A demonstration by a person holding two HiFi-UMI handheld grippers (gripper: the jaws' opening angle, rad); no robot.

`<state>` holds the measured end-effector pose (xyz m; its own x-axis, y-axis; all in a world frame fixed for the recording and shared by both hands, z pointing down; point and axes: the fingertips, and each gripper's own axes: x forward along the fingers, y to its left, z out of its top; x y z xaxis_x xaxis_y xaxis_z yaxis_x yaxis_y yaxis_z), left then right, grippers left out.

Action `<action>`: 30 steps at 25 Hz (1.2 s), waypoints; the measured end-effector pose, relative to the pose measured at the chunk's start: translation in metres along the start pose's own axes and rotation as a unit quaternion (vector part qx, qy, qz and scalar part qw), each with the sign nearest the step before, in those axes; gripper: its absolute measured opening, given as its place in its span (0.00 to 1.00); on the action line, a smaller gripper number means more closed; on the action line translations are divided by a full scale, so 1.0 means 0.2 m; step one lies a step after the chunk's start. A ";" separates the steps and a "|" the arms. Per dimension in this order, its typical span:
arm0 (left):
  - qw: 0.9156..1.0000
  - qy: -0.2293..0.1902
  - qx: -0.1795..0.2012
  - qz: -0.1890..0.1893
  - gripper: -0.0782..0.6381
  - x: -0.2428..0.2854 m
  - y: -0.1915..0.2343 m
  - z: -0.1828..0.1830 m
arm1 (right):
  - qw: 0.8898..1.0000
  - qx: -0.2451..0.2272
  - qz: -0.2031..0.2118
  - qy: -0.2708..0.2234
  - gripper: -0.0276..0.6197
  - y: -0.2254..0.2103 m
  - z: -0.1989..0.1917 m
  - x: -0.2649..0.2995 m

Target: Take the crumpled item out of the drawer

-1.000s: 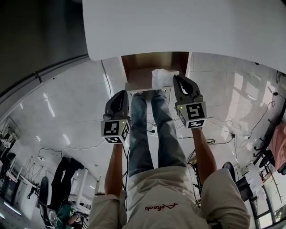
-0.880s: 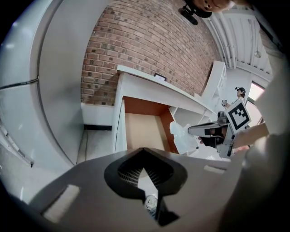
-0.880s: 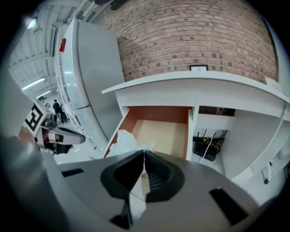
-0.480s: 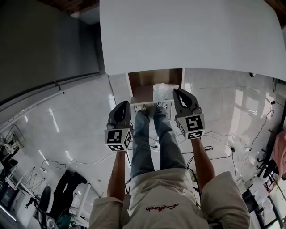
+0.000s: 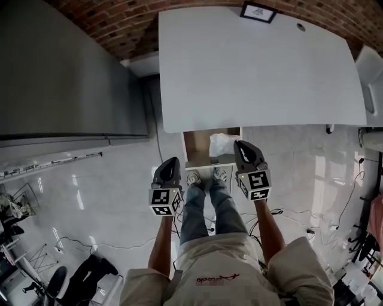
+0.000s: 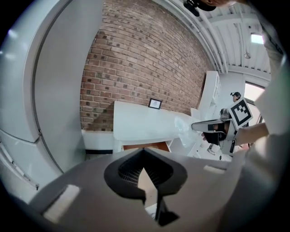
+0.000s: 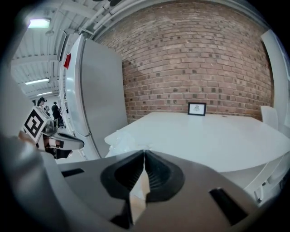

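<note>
While both forearms (image 5: 160, 239) stretch forward, the left gripper (image 5: 170, 161) hangs empty with fingers pressed together, and the right gripper (image 5: 240, 144) has its fingers clamped on an edge of the crumpled whitish plastic item (image 5: 222, 144). It hangs over the right side of the open wooden drawer (image 5: 196, 146), at the near edge of the white desk (image 5: 251, 72); seemingly light, soft and slippery, best held by a bunched fold

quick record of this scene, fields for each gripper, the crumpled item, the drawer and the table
right gripper: shut on the crumpled item
left gripper: shut, empty, off to the drawer's left
crumpled item: whitish, translucent, at the right gripper's tip above the drawer's right side
drawer: open under the table's near edge, wooden inside
white table: bare except a framed picture at its far edge
</note>
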<state>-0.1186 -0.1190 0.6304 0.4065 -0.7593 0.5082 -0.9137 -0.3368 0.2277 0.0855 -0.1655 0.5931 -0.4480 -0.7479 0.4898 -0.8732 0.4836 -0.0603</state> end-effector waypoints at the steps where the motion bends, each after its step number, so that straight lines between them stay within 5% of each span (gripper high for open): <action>1: 1.000 -0.005 0.001 0.002 0.12 -0.01 0.00 0.04 | 1.000 -0.001 -0.002 -0.005 0.07 -0.01 0.04 -0.01; 19: 0.995 -0.097 0.024 0.023 0.12 -0.28 -0.04 0.75 | 0.995 -0.026 -0.037 -0.090 0.07 -0.10 0.73 -0.31; 30: 0.988 -0.147 0.042 0.027 0.12 -0.40 -0.05 1.03 | 0.989 -0.035 -0.055 -0.131 0.07 -0.12 0.97 -0.47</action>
<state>-0.1421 -0.1694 0.4151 0.3507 -0.9021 0.2516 -0.9358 -0.3271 0.1316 0.1107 -0.1951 0.3809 -0.3942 -0.8852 0.2472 -0.9077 0.4170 0.0459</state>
